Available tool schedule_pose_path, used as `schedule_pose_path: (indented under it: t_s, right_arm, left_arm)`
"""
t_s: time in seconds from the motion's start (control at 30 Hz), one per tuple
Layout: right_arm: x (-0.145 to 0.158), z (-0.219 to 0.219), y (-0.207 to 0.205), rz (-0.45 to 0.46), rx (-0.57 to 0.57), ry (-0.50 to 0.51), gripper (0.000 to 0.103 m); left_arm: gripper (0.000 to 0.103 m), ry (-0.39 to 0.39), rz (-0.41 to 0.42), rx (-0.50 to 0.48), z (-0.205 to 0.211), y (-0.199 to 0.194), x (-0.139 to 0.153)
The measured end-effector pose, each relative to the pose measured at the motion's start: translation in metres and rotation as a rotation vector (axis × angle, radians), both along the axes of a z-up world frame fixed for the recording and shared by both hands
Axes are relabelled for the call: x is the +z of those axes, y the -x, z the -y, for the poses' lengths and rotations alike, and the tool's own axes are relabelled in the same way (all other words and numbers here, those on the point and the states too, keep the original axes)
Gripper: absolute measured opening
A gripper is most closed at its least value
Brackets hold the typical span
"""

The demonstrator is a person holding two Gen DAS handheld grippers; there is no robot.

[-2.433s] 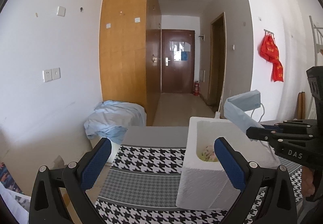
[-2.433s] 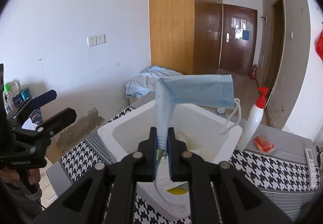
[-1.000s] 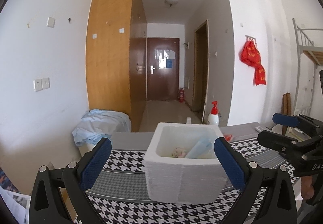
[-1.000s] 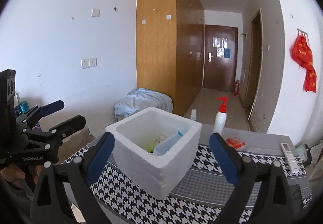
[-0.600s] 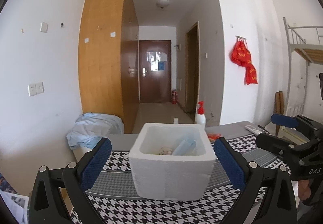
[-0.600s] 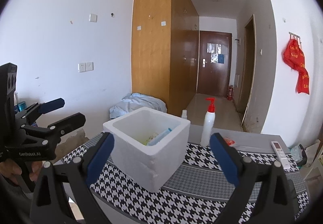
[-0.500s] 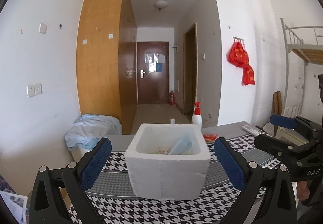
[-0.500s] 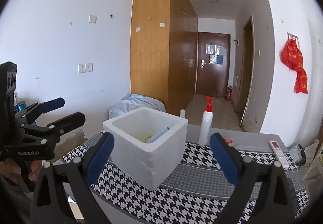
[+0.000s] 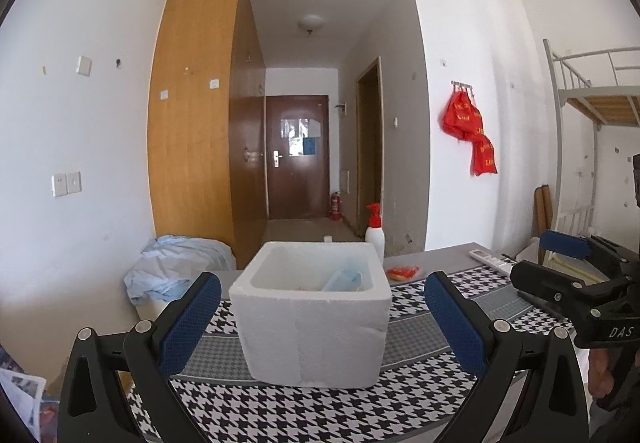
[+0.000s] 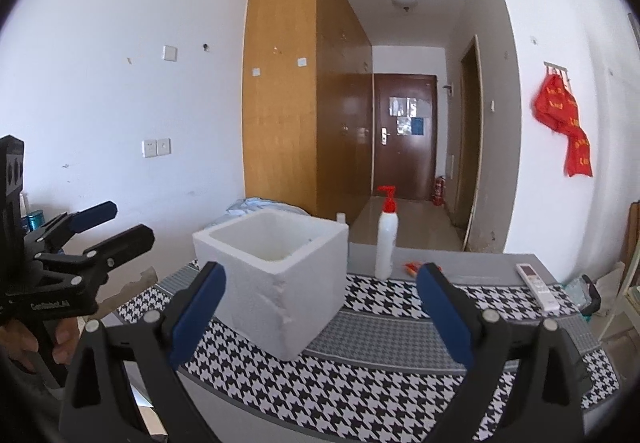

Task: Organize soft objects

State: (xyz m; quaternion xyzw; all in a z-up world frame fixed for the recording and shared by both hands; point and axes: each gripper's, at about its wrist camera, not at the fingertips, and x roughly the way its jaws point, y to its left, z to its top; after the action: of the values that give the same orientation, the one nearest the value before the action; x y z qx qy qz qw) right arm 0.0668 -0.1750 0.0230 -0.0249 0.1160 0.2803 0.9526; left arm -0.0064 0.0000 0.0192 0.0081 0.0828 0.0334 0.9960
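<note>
A white foam box [image 9: 312, 323] stands on the houndstooth table cloth [image 9: 280, 411]. A light blue face mask [image 9: 344, 280] lies inside it against the right wall, beside other small soft items. In the right wrist view the box [image 10: 276, 275] is seen from lower and its contents are hidden. My left gripper [image 9: 320, 323] is open and empty, held back from the box. My right gripper [image 10: 320, 307] is open and empty, also back from the box. Each gripper shows in the other's view: the right one [image 9: 568, 263] and the left one [image 10: 104, 227].
A white pump bottle with a red top [image 10: 387, 239] stands behind the box. A small orange packet [image 9: 403, 272] and a white remote [image 10: 536, 285] lie on the table's far side. A bin draped in blue cloth [image 9: 176, 271] stands left of the table.
The right gripper let the mask go into the box and opened. Both grippers have since drawn back and lowered, so the box looks smaller and farther.
</note>
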Motion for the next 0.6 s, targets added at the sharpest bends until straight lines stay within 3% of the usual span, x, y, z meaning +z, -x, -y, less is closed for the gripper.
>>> schedule_pose_path:
  t_s: [0.6]
  right_arm:
    - [-0.033, 0.014, 0.009, -0.034, -0.069, -0.013, 0.098]
  left_arm:
    - [0.102, 0.023, -0.002, 0.042, 0.004, 0.004, -0.028]
